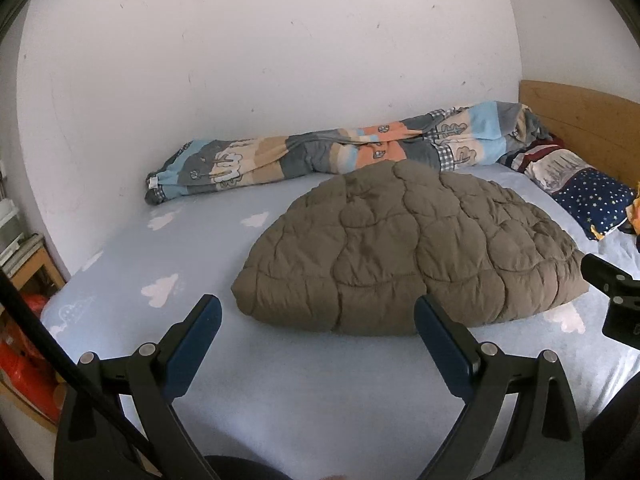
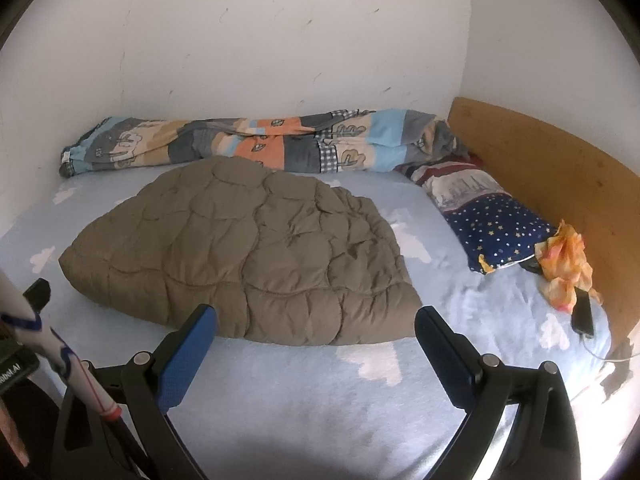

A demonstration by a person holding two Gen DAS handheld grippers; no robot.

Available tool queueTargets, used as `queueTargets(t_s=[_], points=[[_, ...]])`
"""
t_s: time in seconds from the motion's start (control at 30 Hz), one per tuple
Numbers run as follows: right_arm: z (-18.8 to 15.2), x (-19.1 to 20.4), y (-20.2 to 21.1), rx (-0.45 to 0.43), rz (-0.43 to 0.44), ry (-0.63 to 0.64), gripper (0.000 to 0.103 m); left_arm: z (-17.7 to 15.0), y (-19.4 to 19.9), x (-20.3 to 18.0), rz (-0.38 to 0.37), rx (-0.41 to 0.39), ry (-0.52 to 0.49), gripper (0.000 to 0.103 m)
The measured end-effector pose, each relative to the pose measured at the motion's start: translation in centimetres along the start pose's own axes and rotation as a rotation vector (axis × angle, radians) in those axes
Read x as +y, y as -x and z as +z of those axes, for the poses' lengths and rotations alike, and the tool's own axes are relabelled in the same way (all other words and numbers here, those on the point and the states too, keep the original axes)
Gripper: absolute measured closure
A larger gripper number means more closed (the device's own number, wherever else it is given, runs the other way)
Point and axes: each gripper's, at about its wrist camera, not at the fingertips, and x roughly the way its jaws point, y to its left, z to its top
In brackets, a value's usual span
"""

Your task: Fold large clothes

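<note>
A folded olive-brown quilted garment lies in a thick bundle on the light blue bed sheet. My left gripper hovers just before its near edge, jaws wide open with nothing between the blue pads. In the right wrist view the same bundle lies ahead and to the left. My right gripper stands open just short of the bundle's near right corner and holds nothing. Part of the right gripper shows at the right edge of the left wrist view.
A rolled patterned duvet lies along the white wall. A star-print pillow, an orange cloth and a dark phone sit by the wooden headboard. Shelves and red bags stand left of the bed.
</note>
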Motion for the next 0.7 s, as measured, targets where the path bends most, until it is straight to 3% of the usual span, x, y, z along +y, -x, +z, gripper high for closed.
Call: queueTargets(t_s=[0.23,0.7], points=[[-0.1,1.2,-0.2,-0.007,-0.047,0.059,0.002,-0.7,-1.8,-0.5,0.001,0.069,-0.041,0.006],[-0.6,2.5,-1.2,0.008,-0.034,0.073,0.002,-1.2,-3.6,-0.6,-0.02,0.147,-0.05,0.007]])
